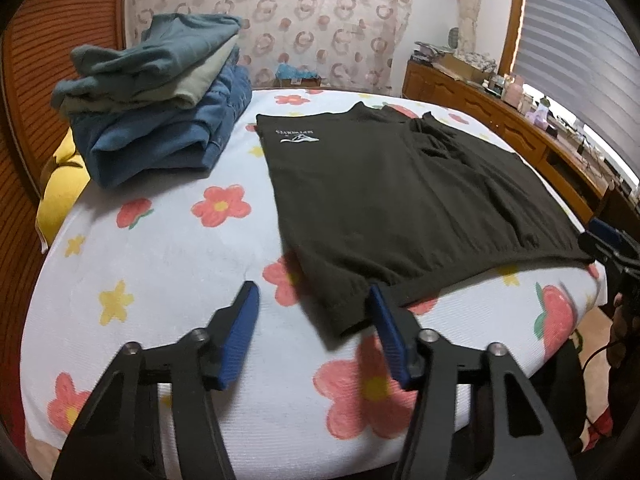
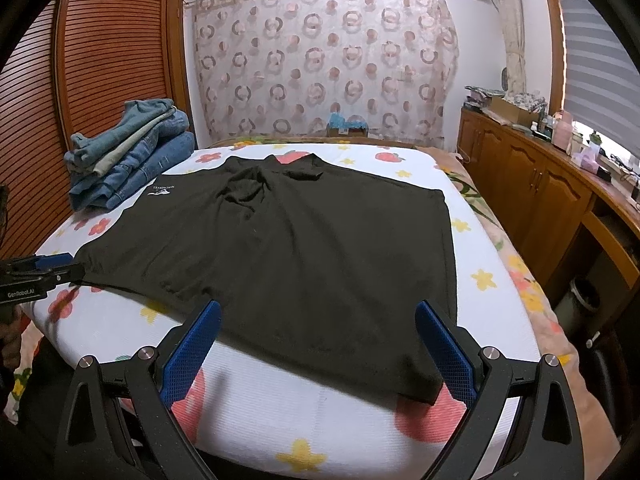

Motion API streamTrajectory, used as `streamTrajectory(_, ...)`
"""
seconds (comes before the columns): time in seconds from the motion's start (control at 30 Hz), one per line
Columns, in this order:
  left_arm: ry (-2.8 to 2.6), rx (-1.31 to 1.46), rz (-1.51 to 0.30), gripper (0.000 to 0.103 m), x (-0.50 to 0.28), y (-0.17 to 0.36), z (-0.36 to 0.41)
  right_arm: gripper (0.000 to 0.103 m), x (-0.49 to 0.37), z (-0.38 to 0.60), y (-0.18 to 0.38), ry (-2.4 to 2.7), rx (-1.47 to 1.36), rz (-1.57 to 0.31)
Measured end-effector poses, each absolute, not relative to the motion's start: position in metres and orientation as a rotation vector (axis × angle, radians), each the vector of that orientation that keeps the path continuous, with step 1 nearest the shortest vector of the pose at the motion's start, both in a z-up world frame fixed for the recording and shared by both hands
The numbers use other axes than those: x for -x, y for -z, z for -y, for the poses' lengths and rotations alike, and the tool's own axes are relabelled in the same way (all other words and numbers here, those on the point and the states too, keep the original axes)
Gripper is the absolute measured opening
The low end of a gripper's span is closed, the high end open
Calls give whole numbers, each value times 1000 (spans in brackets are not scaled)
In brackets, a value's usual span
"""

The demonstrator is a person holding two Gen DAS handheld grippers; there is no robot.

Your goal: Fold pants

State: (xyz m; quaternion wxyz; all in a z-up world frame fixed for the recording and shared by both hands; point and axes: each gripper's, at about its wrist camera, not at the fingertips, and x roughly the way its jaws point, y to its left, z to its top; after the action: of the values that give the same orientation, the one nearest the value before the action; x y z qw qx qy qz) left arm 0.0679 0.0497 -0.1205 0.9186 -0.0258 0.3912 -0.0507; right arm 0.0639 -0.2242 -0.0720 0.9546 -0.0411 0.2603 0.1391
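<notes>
Pants spread flat on flowered bed.
Left wrist view: left gripper parted astride near corner, not clamping. Right wrist view: right gripper wide apart over near hem, holding nothing; folded stack behind.

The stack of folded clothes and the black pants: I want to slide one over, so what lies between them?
Only bare floral sheet lies between the stack of folded clothes and the black pants, seen in the left wrist view.

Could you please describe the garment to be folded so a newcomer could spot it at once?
On the white flower-printed bed cover, right of the stacked blue and green folded clothes, lies a flat dark olive-black pair of pants. Unlike the stack, it is spread out and has a small white logo.
</notes>
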Motion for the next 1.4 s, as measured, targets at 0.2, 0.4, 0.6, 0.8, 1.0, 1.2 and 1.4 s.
streamTrajectory(0.2, 171, 25, -805, 13, -67, 117, -39, 98, -76, 234, 74, -278, 82, -540)
streamTrajectory(0.4, 218, 18, -755, 6, -70, 99, -27, 98, -76, 237, 74, -272, 72, -542)
streamTrajectory(0.6, 296, 24, -729, 6, -78, 77, -8, 98, -77, 239, 75, -270, 61, -543)
streamTrajectory(0.8, 375, 2, -702, 6, -92, 59, 23, 98, -78, 242, 73, -257, 55, -544)
streamTrajectory(1.0, 451, -26, -691, 6, -107, 47, 55, 98, -77, 249, 72, -243, 51, -547)
streamTrajectory(1.2, 527, -59, -677, 6, -111, 35, 92, 95, -74, 258, 69, -230, 42, -546)
streamTrajectory(1.4, 551, -75, -687, 6, -111, 34, 116, 89, -73, 261, 70, -220, 45, -560)
